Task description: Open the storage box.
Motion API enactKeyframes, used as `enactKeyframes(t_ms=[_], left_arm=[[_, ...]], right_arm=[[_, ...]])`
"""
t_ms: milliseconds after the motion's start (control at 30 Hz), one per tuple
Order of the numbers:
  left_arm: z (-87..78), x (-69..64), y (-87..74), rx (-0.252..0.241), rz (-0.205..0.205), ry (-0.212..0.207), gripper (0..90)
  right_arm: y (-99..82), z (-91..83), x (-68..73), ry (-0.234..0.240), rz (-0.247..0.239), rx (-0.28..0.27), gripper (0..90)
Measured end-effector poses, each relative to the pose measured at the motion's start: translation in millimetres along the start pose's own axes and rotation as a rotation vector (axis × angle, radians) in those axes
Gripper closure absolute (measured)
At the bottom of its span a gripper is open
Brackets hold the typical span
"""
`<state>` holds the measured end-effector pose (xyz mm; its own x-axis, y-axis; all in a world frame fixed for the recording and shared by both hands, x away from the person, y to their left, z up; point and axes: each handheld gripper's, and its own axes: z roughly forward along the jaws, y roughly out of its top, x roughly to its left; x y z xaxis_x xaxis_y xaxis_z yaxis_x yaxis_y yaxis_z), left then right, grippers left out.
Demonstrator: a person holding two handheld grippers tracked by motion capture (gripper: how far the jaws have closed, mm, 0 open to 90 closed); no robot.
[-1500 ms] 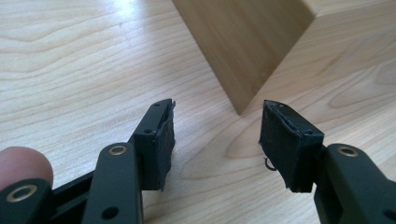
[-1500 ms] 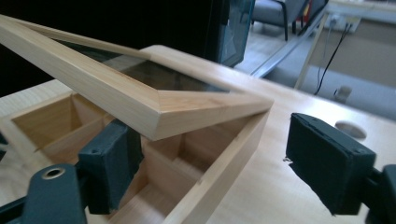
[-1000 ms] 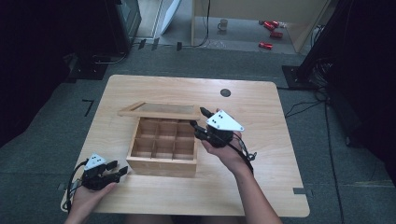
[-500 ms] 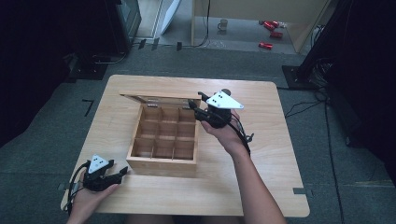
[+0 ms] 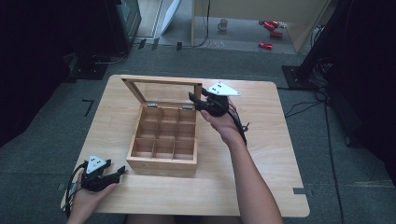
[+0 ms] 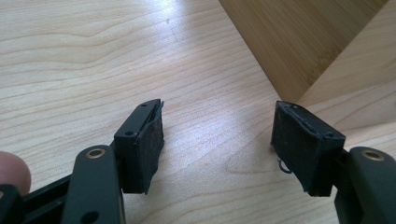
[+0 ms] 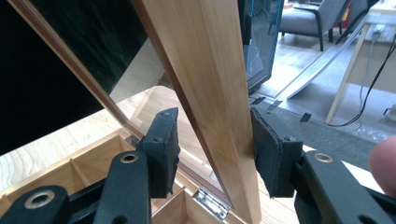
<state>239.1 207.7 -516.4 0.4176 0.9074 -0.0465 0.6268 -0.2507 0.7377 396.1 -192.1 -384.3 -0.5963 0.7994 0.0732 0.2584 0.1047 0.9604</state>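
We've got the wooden compartment box mid-table w/ its glass-paned lid swung up past vertical on the rear hinges. Right gripper straddles the lid's right frame rail, jaws either side of the wood; the right pad looks pressed on it, the left sits a hair off, so we'd call it a loose pinch, prob. to steer the lid w/o marring the pane. Compartments look empty. Left gripper rests near the table's front-left corner, jaws spread on nothing, just beside the box's front corner, likely parked clear of the lid's swing.
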Motion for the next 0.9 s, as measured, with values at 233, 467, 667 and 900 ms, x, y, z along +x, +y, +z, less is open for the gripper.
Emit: enactKeyframes(t_ms=[233,467,667,900], left_arm=[[-0.3,0.8,-0.1,0.000,-0.004,-0.003,35.2],[0.4,-1.6,0.1,0.004,0.013,0.015,35.1],[0.4,-1.3,0.2,0.003,0.010,0.013,35.2],[0.5,-1.3,0.3,0.002,0.004,0.011,35.2]], right_arm=[[-11.6,21.1,-18.3,0.023,0.090,0.046,53.8],[-25.6,38.3,-25.0,0.003,0.133,0.082,51.8],[-31.9,45.8,-32.2,-0.012,0.195,0.060,54.8],[-36.4,52.5,-37.9,-0.119,0.201,0.039,67.5]])
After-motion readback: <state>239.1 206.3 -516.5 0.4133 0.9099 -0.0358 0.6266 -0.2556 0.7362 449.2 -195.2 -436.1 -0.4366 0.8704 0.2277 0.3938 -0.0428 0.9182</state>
